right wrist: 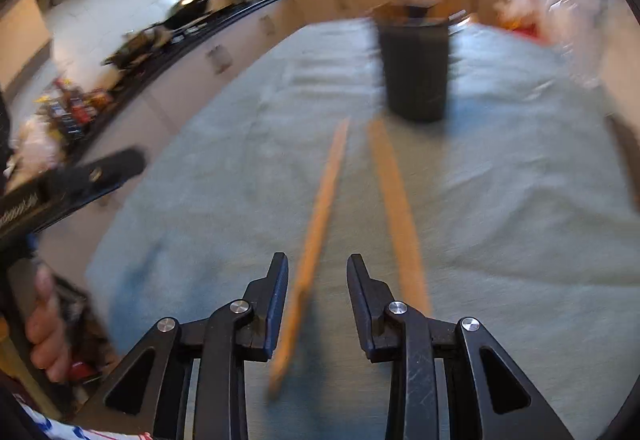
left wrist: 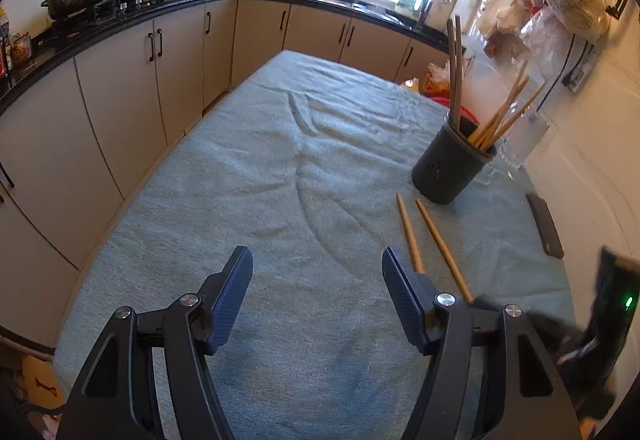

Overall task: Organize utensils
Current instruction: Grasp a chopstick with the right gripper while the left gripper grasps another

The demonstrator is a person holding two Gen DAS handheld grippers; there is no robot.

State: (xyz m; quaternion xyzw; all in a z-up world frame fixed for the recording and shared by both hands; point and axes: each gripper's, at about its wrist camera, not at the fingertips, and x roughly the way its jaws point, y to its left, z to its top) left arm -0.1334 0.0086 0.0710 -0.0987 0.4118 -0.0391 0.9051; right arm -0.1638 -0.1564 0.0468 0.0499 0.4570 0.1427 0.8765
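Two wooden chopsticks [left wrist: 436, 240] lie side by side on the green cloth, just in front of a dark round utensil holder [left wrist: 450, 166] that holds several more chopsticks. My left gripper [left wrist: 316, 264] is open and empty, low over the cloth, left of the loose chopsticks. In the blurred right wrist view my right gripper [right wrist: 318, 268] is open, its fingers either side of the near end of the left chopstick [right wrist: 316, 224]. The other chopstick [right wrist: 396, 212] lies just right of it. The holder [right wrist: 416, 68] stands beyond them.
The table's green cloth [left wrist: 260, 180] is wrinkled in the middle. A dark flat object [left wrist: 545, 226] lies near the right wall. A clear bottle [left wrist: 524, 138] stands behind the holder. Kitchen cabinets [left wrist: 120, 88] run along the left and far sides.
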